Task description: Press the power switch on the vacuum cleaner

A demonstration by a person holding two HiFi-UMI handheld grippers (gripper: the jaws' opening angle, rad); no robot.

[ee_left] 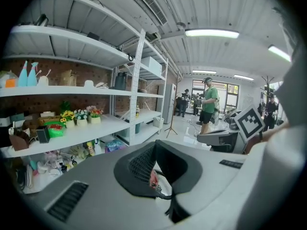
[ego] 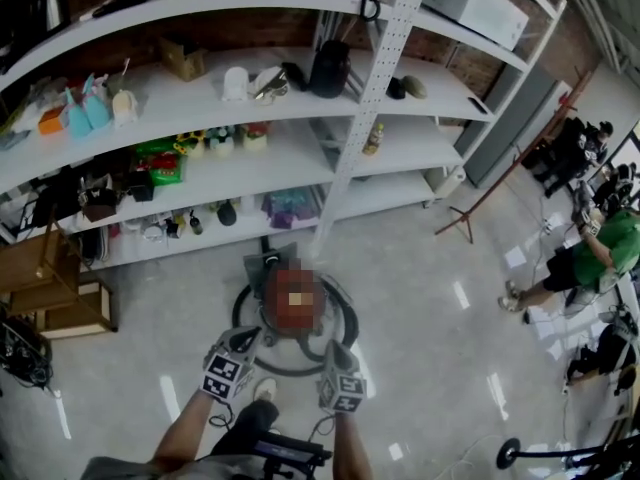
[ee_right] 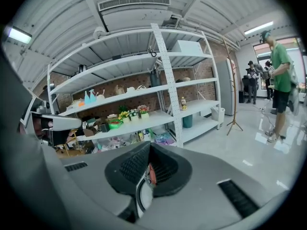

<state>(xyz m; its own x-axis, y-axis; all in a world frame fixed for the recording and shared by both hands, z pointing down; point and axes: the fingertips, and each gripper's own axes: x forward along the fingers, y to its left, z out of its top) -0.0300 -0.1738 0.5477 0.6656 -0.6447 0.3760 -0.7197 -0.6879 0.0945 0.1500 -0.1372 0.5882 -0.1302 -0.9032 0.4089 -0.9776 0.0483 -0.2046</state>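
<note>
The head view alone frames the vacuum cleaner; left tool and right tool are pinched together.

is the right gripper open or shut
Shut: the right gripper has its dark pads meeting, only a sliver between them, nothing held.

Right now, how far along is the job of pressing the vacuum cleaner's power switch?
Done: nothing that I can see. In hand: the left gripper and right gripper, both shut and empty, hang near the vacuum cleaner; their cameras face the shelves. Still to do: bring one gripper down and press the switch, which I cannot make out.
</note>
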